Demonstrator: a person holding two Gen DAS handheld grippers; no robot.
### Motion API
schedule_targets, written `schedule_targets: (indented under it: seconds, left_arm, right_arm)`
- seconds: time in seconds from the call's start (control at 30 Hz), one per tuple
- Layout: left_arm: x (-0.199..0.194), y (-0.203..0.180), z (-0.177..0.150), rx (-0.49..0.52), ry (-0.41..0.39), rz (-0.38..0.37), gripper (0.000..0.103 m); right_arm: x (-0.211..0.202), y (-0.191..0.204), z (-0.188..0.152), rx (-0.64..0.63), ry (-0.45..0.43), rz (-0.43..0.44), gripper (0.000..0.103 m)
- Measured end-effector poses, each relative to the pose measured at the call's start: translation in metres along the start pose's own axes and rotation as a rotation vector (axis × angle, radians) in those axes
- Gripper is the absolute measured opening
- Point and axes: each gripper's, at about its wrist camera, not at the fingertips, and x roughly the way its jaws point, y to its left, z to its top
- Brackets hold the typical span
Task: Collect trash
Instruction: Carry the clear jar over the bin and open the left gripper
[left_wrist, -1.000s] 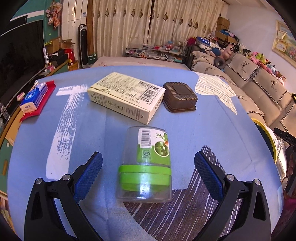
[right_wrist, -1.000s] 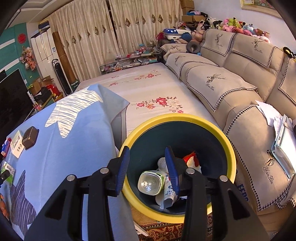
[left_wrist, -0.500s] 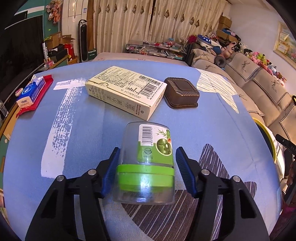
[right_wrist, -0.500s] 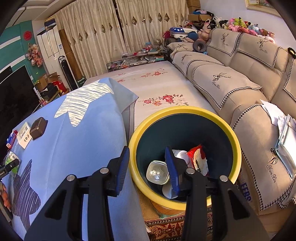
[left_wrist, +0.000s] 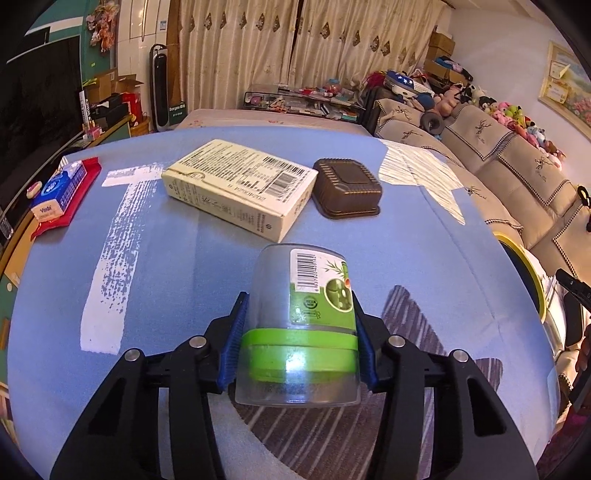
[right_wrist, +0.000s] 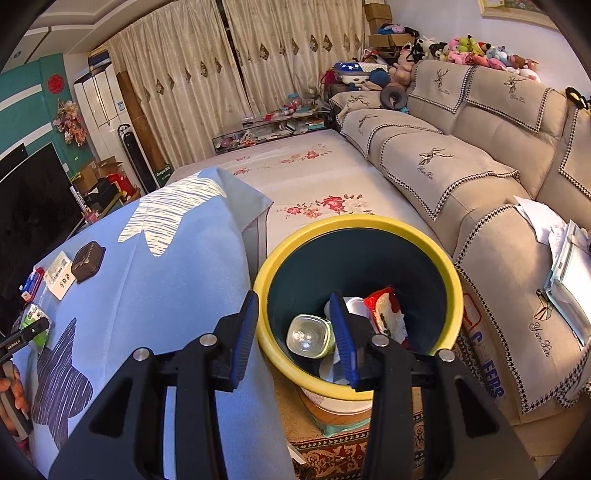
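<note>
The left gripper (left_wrist: 300, 343) is squeezing a clear plastic jar (left_wrist: 301, 325). The jar lies on its side near the front edge of the table (left_wrist: 184, 280), on the blue cloth. The blue pads (left_wrist: 236, 343) press on both sides of the jar, right at its green band.

The jar looks empty, so it is likely very light. Its wall is thin, smooth plastic, so it may be slippery and could bend if squeezed too hard. The green band looks like the stiffest part, so that is a good place to hold it. A soft, steady squeeze should be enough.

Farther back on the table lie a cream box (left_wrist: 240, 192) and a brown tray (left_wrist: 345, 190), close together near the middle. Both may be trash too. The box is stiff card, best held across its thin sides. The tray looks thin and bendy.

The right gripper (right_wrist: 293, 334) holds nothing. Its jaws are a little apart, above the bin (right_wrist: 332, 229). The bin stands on the floor just past the right edge of the table, with some trash already inside.
</note>
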Motion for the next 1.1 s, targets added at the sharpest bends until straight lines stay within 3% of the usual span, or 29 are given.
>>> schedule_targets:
  seconds: [0.13,0.27,0.6,0.8,1.1]
  left_arm:
    - [-0.013,-0.024,0.002,0.047,-0.012,-0.025,0.050]
    - [-0.022,-0.060,0.009,0.085,0.006,-0.123,0.050]
    - [-0.023,-0.226,0.036,0.348,0.010,-0.340,0.050]
    - [0.005,-0.338,0.036,0.459,0.079,-0.476,0.050]
    - [0.072,-0.441,0.029,0.525,0.184,-0.507,0.050]
  right_arm:
    - [-0.015,-0.022,-0.007,0.026,-0.012,-0.030,0.038]
    - [-0.025,-0.042,-0.018,0.041,-0.006,-0.048,0.038]
    - [-0.051,-0.090,-0.031,0.102,-0.048,-0.107,0.038]
    - [-0.062,-0.113,-0.038,0.113,-0.088,-0.169,0.038]
    - [-0.077,-0.163,-0.049,0.189,-0.124,-0.253,0.038]
